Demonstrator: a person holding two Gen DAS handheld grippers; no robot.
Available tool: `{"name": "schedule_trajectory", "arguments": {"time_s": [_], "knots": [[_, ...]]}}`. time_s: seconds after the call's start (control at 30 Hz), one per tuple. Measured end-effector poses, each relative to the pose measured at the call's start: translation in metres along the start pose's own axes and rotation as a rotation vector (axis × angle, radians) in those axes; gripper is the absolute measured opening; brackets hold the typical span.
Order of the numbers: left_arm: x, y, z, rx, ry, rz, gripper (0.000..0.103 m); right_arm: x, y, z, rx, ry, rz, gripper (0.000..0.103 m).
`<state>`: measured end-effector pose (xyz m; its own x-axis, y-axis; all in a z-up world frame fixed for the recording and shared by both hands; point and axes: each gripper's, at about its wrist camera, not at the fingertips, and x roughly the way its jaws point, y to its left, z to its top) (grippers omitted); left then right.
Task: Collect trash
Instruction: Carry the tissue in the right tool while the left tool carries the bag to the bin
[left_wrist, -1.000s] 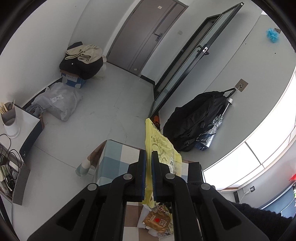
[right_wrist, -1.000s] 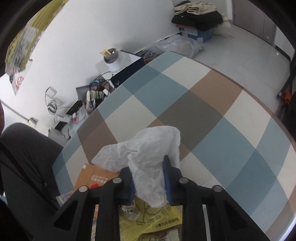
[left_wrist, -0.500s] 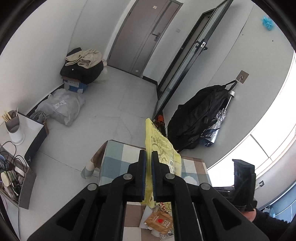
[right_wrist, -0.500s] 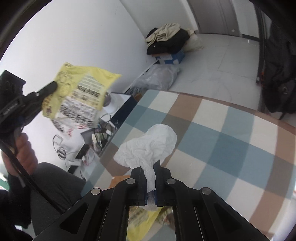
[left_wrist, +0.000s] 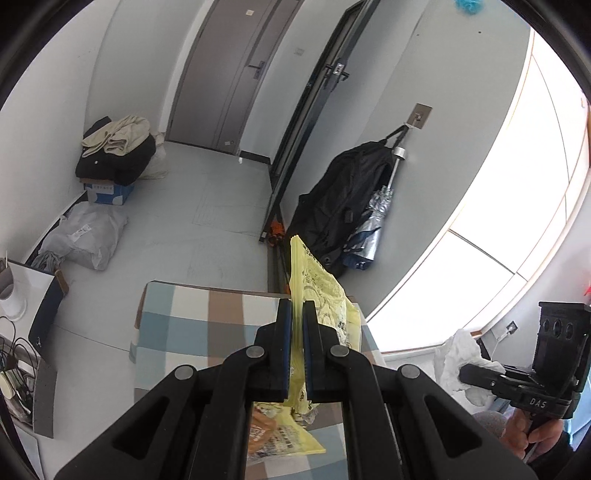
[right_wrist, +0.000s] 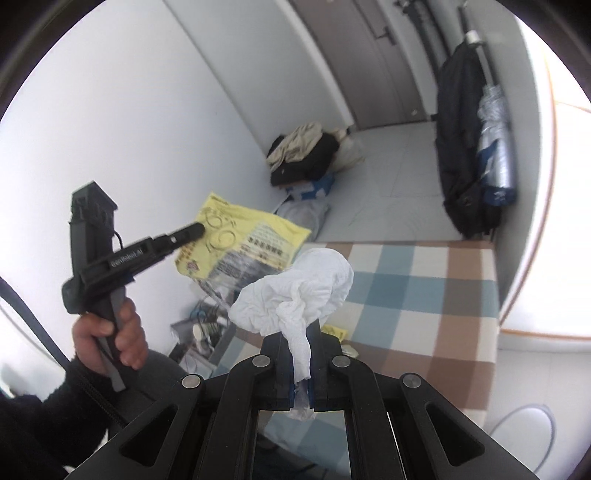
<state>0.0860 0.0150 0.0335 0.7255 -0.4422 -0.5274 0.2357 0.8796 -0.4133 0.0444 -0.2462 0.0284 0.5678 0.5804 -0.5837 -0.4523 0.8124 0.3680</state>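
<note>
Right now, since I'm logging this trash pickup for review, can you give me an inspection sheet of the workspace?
Surface: checked blue, brown and white tablecloth, mostly bare.
Job's things: yellow printed plastic bag held up; crumpled white tissue lifted off the table.
Clutter: orange snack wrapper under the bag.
Grippers: left gripper shut on the bag; right gripper shut on the tissue.
Cables: black cords on the side shelf.
Surroundings: black backpack and silver umbrella hanging on the wall; clothes pile by the door.

A black backpack (left_wrist: 345, 206) and folded umbrella (left_wrist: 380, 206) hang beside the door (left_wrist: 221, 74).
</note>
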Motion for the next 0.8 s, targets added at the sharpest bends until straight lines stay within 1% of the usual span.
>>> {"name": "schedule_trajectory", "arguments": {"time_s": [0.1,0.2,0.3,0.43,0.57,0.8], "knots": [[0.001,-0.032,-0.001,0.043,0.001,-0.041,0.002,-0.041,-0.007,-0.006,0.028,-0.071,-0.024,0.004],[0.007,-0.065,-0.002,0.091,0.008,-0.076,0.002,-0.081,-0.014,-0.015,0.028,-0.134,-0.072,0.004],[0.012,-0.099,-0.006,0.151,0.015,-0.114,0.002,-0.116,-0.022,-0.020,0.034,-0.179,-0.120,0.004],[0.027,-0.148,-0.013,0.222,0.038,-0.171,0.002,-0.160,-0.043,-0.037,0.068,-0.241,-0.188,0.004],[0.046,-0.191,-0.022,0.274,0.076,-0.236,0.002,-0.189,-0.071,-0.051,0.121,-0.274,-0.254,0.004],[0.085,-0.249,-0.045,0.333,0.163,-0.307,0.002,-0.220,-0.134,-0.086,0.278,-0.288,-0.347,0.004]]}}
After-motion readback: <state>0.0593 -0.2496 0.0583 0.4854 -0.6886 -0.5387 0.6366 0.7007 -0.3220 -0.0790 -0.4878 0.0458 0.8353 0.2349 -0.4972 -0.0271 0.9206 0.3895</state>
